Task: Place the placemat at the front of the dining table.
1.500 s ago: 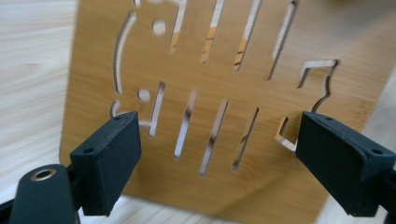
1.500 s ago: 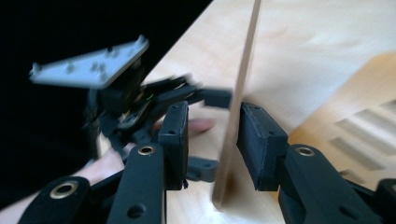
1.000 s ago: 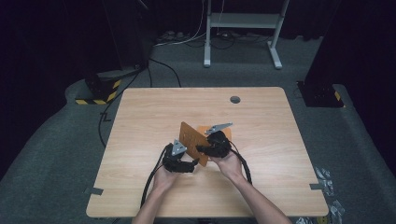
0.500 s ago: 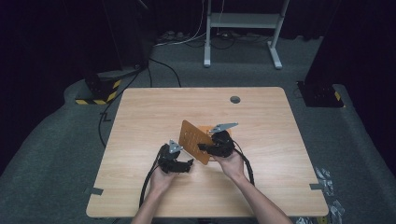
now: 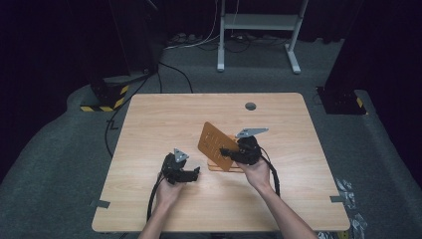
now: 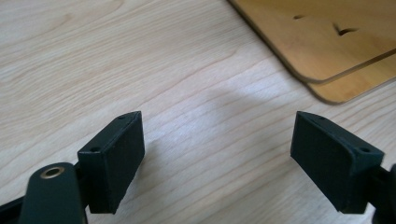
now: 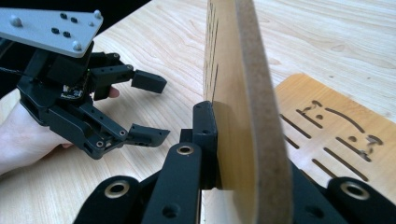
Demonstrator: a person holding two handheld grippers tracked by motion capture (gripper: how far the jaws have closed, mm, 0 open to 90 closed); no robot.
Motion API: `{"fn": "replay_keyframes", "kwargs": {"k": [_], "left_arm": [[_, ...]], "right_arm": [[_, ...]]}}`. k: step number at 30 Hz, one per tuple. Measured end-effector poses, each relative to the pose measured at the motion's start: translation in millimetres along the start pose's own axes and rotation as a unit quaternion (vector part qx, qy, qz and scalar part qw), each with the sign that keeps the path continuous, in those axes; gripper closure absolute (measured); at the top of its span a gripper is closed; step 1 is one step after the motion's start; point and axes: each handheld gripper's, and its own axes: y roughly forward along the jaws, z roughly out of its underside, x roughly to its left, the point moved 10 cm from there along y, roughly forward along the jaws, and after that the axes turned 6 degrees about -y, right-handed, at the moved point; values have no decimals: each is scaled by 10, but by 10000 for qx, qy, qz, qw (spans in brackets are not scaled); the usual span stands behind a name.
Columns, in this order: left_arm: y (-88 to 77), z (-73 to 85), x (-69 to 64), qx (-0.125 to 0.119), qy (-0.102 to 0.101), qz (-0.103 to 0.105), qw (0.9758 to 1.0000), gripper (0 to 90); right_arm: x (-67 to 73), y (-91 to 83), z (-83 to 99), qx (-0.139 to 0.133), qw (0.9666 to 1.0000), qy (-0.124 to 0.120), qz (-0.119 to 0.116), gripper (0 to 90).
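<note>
Two grippers are in my hands over the wooden table [image 5: 149, 124]. With my right gripper [image 5: 230, 151] I have the jaws clamped on the near edge of a thin brown board [image 5: 215, 144], which I hold up off the table, tilted so its face leans to the left and far side. In the right gripper view that board [image 7: 236, 93] stands on edge between my jaws, with narrow slots cut through it. Under it, near the middle of the table, lie flat boards [image 5: 225, 166] of the same brown; in the left gripper view I count two stacked [image 6: 327, 42], though the edges there are cropped, so I can't be sure of more. The top flat one [image 7: 336, 126] also carries slots and small cut shapes.

My left gripper [image 5: 195, 174] sits low over the table, left of the boards and a little nearer to me, jaws wide apart with nothing between them. Its cable [image 5: 152, 199] trails back toward me. A round grey cap [image 5: 250, 106] sits in the table's far side.
</note>
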Motion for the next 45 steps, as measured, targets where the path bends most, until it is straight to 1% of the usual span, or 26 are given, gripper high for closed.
{"fn": "replay_keyframes", "kwargs": {"k": [1, 2, 7, 8, 9, 10, 11, 13, 16, 17, 18, 20, 23, 25, 30, 34, 35, 40, 45], "left_arm": [[-2, 13, 15, 10, -18, -41, 10000, 177], [-3, 22, 29, 15, -7, -54, 10000, 178], [-20, 34, 82, -55, -123, -142, 9998, 182], [-26, 39, 90, -48, -164, -163, 9997, 182], [-28, 40, 101, -54, -147, -174, 9997, 182], [-30, 44, 108, -68, -181, -208, 9996, 182], [-30, 43, 117, -77, -141, -214, 9996, 182], [-35, 47, 123, -64, -158, -226, 9996, 181], [-42, 47, 138, -63, -91, -323, 9994, 181], [-43, 47, 139, -64, -102, -346, 9993, 182], [-42, 47, 141, -69, -102, -355, 9993, 181], [-38, 49, 147, -66, -111, -341, 9993, 174], [-30, 52, 159, -84, -176, -304, 9993, 162], [-29, 51, 169, -81, -184, -325, 9993, 156], [-29, 51, 173, -70, -169, -331, 9993, 150], [-28, 51, 174, -69, -176, -325, 9993, 149], [-24, 47, 170, -102, -202, -319, 9992, 149], [-27, 50, 171, -86, -191, -315, 9993, 149], [-27, 50, 171, -86, -196, -315, 9993, 149]], "right_arm": [[-3, -21, 0, -7, 10000, 38, -11, 863], [-20, -39, -5, -33, 10000, 18, 23, 863], [-63, -130, -20, -89, 9999, -14, 88, 863], [-66, -149, -20, -95, 9999, 12, 85, 863], [-74, -168, -21, -106, 9999, 15, 89, 862], [-75, -188, -21, -112, 9999, 36, 85, 863], [-84, -205, -24, -130, 9999, 23, 100, 862], [-92, -235, -30, -157, 9998, 38, 110, 863], [-100, -283, -45, -182, 9998, 42, 122, 862], [-110, -302, -57, -213, 9997, -3, 147, 862], [-107, -324, -63, -217, 9997, 13, 147, 862], [-118, -374, -80, -265, 9995, -24, 172, 862], [-144, -455, -89, -308, 9993, -12, 191, 862], [-170, -501, -84, -316, 9993, 13, 223, 862], [-259, -605, -46, -329, 9989, 70, 316, 863], [-325, -688, -22, -399, 9983, 139, 405, 863], [-339, -708, -16, -414, 9981, 164, 423, 863], [-411, -815, 7, -482, 9973, 232, 500, 862], [-481, -914, 38, -494, 9967, 228, 610, 862]]}}
